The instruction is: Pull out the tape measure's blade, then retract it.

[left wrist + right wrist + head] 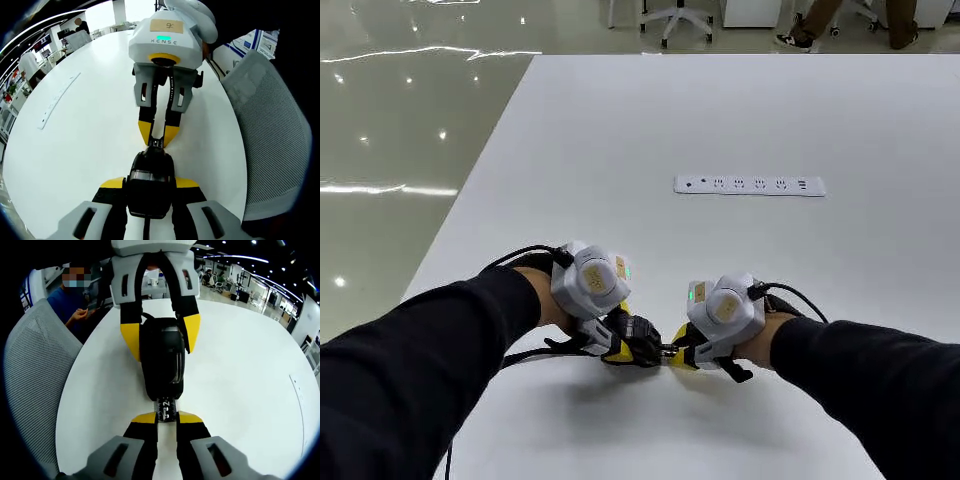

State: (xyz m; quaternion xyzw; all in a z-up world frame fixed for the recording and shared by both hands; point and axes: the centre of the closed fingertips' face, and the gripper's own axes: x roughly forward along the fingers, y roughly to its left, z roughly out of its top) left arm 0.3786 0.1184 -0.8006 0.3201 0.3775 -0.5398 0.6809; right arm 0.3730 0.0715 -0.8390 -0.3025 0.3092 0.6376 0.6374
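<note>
Two yellow-tipped grippers face each other tip to tip low over the plain white workbench top point(720, 120). The left gripper point(150, 181) is clenched on the black, rounded plastic tape measure case point(150, 195), which sits squarely between its two jaws, its mouth end poking forward past the jaw tips. From that mouth a short stretch of narrow blade point(165, 407) printed with numerals reaches straight across to the right gripper point(166, 418), whose jaws are pinched closed on the blade's end, so that the case lies just ahead of the right jaw tips. Only a little blade shows between the case and the right jaws. Whether the case touches the workbench or hangs just above it cannot be told. A long white plastic power strip point(749, 185) lies flat on the workbench well beyond both pairs of jaws, apart from everything else. In the left gripper view a grey mesh chair back point(270, 130) stands off to the right of the jaws, past the workbench edge.
</note>
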